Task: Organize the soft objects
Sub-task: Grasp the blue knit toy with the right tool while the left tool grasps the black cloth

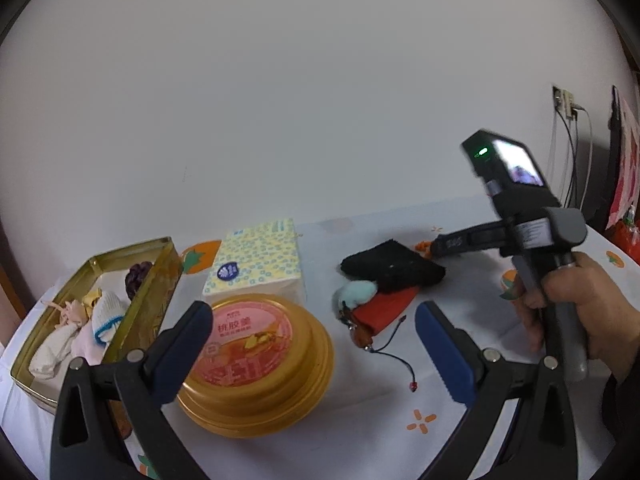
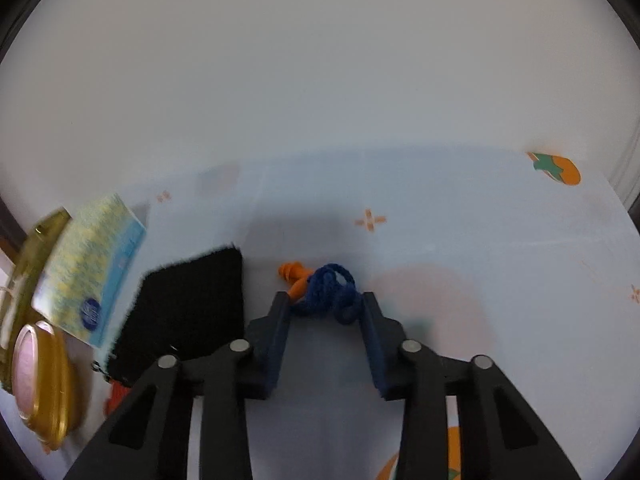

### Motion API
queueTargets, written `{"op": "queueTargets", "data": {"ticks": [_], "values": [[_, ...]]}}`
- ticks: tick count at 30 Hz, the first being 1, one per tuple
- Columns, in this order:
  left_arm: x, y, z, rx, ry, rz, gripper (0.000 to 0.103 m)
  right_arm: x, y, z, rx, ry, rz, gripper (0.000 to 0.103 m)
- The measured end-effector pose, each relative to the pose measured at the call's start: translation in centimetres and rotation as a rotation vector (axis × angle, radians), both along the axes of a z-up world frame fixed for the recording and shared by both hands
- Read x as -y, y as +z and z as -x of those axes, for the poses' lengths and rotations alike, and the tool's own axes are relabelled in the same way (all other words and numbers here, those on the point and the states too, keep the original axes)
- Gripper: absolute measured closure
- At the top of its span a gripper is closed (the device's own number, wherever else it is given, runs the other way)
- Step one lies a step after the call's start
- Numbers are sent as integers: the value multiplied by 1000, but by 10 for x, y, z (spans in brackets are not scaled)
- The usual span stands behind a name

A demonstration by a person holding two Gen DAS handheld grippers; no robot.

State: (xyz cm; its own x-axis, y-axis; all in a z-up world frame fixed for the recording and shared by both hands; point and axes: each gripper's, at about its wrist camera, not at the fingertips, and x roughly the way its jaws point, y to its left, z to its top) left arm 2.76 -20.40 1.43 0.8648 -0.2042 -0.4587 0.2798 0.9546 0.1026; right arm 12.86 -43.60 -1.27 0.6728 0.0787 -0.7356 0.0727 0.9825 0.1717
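The blue cord [image 2: 329,292] with orange earplugs [image 2: 294,276] sits right between the tips of the right hand-held gripper [image 2: 325,312], which is spread around it, fingers either side, not pinching. Bare tabletop [image 2: 480,240] stretches from 12 to 3 o'clock of it. At 9 o'clock, just beside, one black cloth [image 2: 192,304].

From the left wrist view, the left hand-held gripper [image 1: 316,344] is spread wide, nothing in it, over one round gold tin [image 1: 256,364]. One tissue pack [image 1: 256,264] at 12 of the tin, one open gold box [image 1: 96,312] of soft bits at 9. One red pouch [image 1: 384,308] and one pale pompom [image 1: 356,294] at 2.
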Motion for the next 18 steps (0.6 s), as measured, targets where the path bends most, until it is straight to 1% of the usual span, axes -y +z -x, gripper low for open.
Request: {"op": "queueTargets", "data": {"ticks": [1, 2, 4, 8, 12, 14, 16, 18], "values": [[0, -1, -2, -11, 11, 1, 0, 1, -1, 0, -2, 17, -20, 90], [0, -2, -5, -18, 20, 1, 0, 2, -3, 1, -8, 24, -23, 94], [0, -3, -7, -26, 26, 8, 0, 3, -2, 2, 1, 25, -31, 96], [1, 0, -9, -25, 31, 51, 0, 9, 8, 16, 73, 2, -11, 96], [18, 5, -16, -48, 12, 85, 0, 24, 27, 37, 181, -77, -48, 96], [32, 6, -21, -50, -4, 68, 1, 28, 36, 45, 237, -97, -58, 96], [51, 6, -29, -50, 0, 31, 1, 31, 44, 53, 285, -117, -52, 96], [68, 4, -38, -64, -8, 11, 1, 34, 52, 58, 340, -151, -46, 96]]}}
